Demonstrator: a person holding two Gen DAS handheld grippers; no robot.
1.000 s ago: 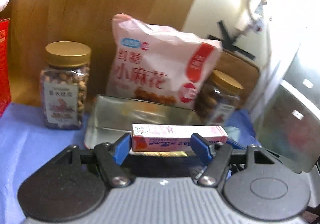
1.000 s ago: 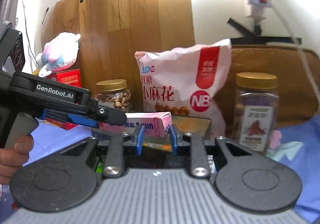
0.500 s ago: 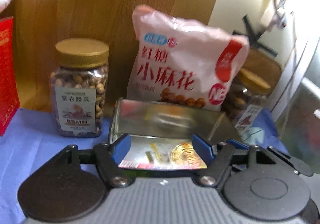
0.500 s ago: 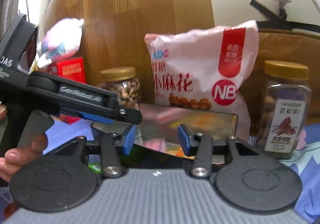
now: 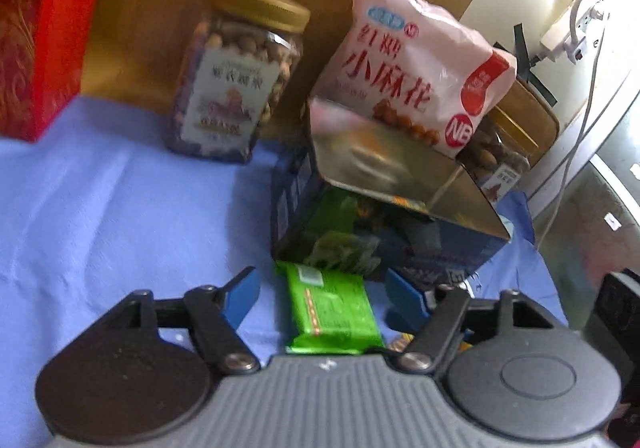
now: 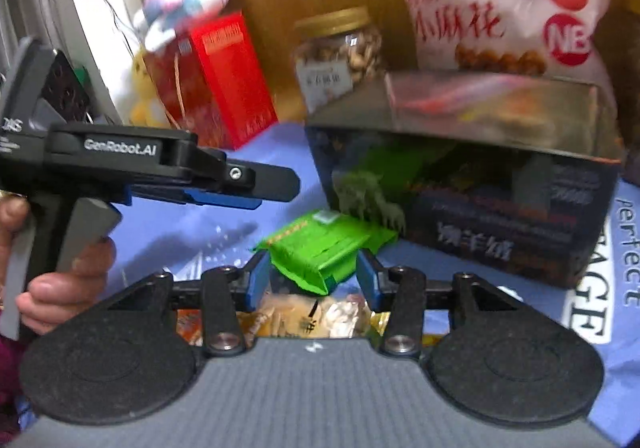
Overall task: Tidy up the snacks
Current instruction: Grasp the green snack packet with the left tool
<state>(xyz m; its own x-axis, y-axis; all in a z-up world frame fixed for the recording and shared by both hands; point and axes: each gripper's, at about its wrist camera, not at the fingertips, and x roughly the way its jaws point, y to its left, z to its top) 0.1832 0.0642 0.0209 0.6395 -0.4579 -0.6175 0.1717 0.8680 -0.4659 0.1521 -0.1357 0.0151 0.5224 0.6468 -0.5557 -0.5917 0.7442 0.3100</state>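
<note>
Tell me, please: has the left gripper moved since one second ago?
Yes. The left gripper has dropped and pulled back: the open tin sat just past its fingertips before and now stands farther up the view, with a green packet between the open fingers.

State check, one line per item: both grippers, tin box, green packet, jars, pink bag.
left gripper: open, empty, green packet below its jaws
right gripper: open, straddling packet end
green packet: sealed, flat on cloth, outside tin
tin box: open-topped
left jar: lidded, upright
right jar: lidded, mostly hidden
pink bag: sealed, upright
</note>
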